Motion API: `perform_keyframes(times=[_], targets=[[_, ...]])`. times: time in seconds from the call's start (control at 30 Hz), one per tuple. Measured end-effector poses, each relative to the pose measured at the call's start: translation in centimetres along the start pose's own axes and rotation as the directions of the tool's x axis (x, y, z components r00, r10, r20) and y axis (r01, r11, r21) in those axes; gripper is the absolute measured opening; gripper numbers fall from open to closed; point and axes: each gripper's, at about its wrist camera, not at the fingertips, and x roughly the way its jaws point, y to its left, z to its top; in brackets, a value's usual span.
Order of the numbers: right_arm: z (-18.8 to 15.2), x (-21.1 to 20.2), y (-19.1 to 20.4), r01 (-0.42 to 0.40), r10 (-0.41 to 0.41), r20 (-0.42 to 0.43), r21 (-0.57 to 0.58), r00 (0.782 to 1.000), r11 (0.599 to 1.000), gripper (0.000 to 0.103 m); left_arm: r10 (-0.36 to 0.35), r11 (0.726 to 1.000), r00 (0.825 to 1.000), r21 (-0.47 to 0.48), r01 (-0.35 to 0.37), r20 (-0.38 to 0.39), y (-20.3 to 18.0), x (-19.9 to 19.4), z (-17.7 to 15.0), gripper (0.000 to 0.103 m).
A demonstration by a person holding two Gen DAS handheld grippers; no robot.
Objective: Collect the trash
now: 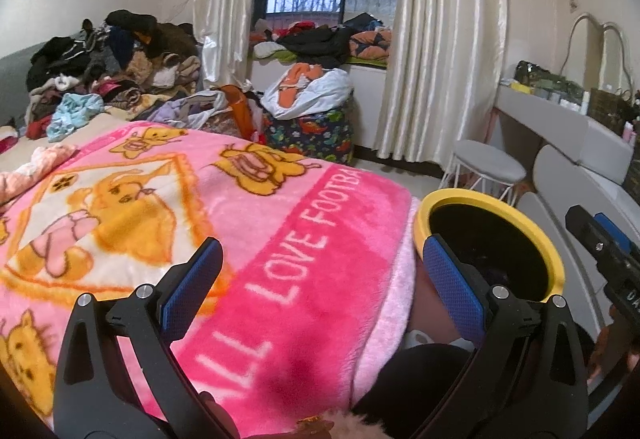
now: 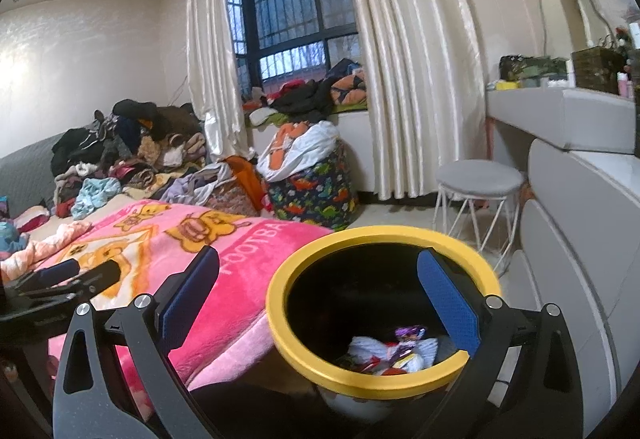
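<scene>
Left gripper (image 1: pixel 320 287) spread wide, blue pads (image 1: pixel 192 281) far apart, nothing between them, hovering over the pink blanket (image 1: pixel 304 263) without visible contact. Right gripper (image 2: pixel 318 299) likewise wide open and empty, one pad over the blanket edge, the other in front of the yellow-rimmed bin (image 2: pixel 276 319). Inside that bin, at the bottom: crumpled wrappers and paper trash (image 2: pixel 394 351), white, purple and red. Bin just beside the bed's corner, close to the blanket's hanging edge. In the left view, only a dark interior inside the same rim (image 1: pixel 460 195).

Farther off, a grey round stool (image 2: pixel 478 177) near the grey dresser (image 2: pixel 580 207). Beyond the blanket, a heap of clothes (image 1: pixel 112 71) on the bed, a dinosaur-print bag (image 2: pixel 316 191) on the floor, then cream curtains (image 2: pixel 408 59) framing a barred window (image 2: pixel 296 3).
</scene>
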Motion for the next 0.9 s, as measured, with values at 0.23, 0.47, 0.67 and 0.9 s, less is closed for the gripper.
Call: perform_keyframes(times=[0.23, 0.47, 0.67, 0.9], targets=[[2.6, 4.3, 7.9, -0.257, 0.248, -0.116, -0.068, 0.962, 0.964, 0.097, 0.204, 0.958, 0.976, -0.191, -0.216, -0.080, 10.8, -0.5, -0.4, 0.092], [0.1, 12.2, 26.3, -0.649, 0.540, -0.459, -0.115, 0.706, 0.752, 0.097, 0.531, 0.769, 0.820, -0.285, -0.573, -0.216, 26.2, -3.2, -2.7, 0.092], [-3.5, 13.6, 35.5, -0.719, 0.550, -0.584, -0.085, 0.596, 0.690, 0.097, 0.601, 0.688, 0.752, -0.304, -0.659, -0.269, 30.8, -4.9, -3.9, 0.092], [-8.9, 14.8, 39.1, -0.763, 0.522, -0.668, -0.107, 0.530, 0.638, 0.097, 0.644, 0.605, 0.681, -0.314, -0.732, -0.348, 33.3, -4.5, -6.5, 0.092]])
